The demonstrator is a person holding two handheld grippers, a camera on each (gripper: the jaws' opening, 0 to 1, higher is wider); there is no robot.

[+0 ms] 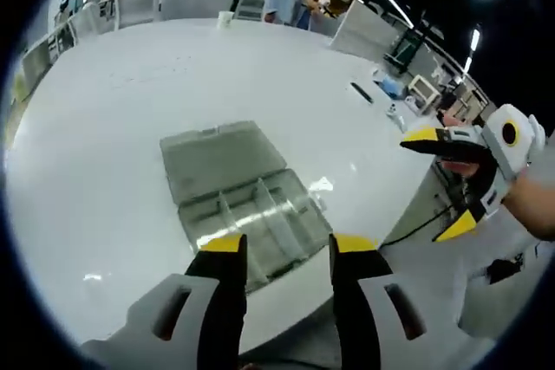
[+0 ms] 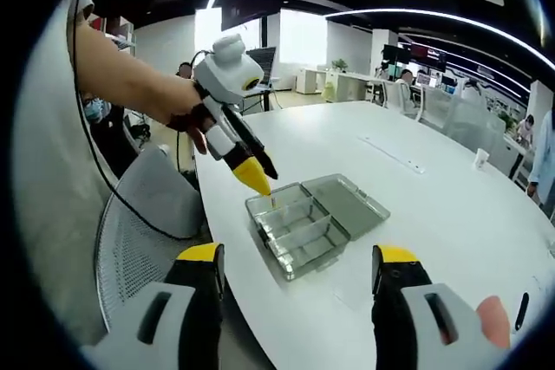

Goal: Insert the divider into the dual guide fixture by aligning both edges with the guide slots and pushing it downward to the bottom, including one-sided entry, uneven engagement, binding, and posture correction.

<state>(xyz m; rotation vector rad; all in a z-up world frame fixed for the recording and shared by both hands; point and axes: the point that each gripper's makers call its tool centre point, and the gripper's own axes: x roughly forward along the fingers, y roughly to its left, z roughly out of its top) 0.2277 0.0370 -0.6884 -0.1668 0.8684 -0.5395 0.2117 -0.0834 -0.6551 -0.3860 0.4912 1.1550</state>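
Clear lidded fixture box (image 1: 247, 201) near table (image 1: 104, 153) edge at 6 o'clock; divider hard to make out; left hand-held gripper (image 1: 286, 249) open, empty; right hand-held gripper (image 2: 295, 259) open, empty.

No text, label, brand, number or sign is legible anywhere in either view.

Box (image 2: 299, 230) sat on table (image 2: 451, 214) nr edge; lid (image 2: 347, 203) lay open beside it. Chair (image 2: 139, 231) stood before table.
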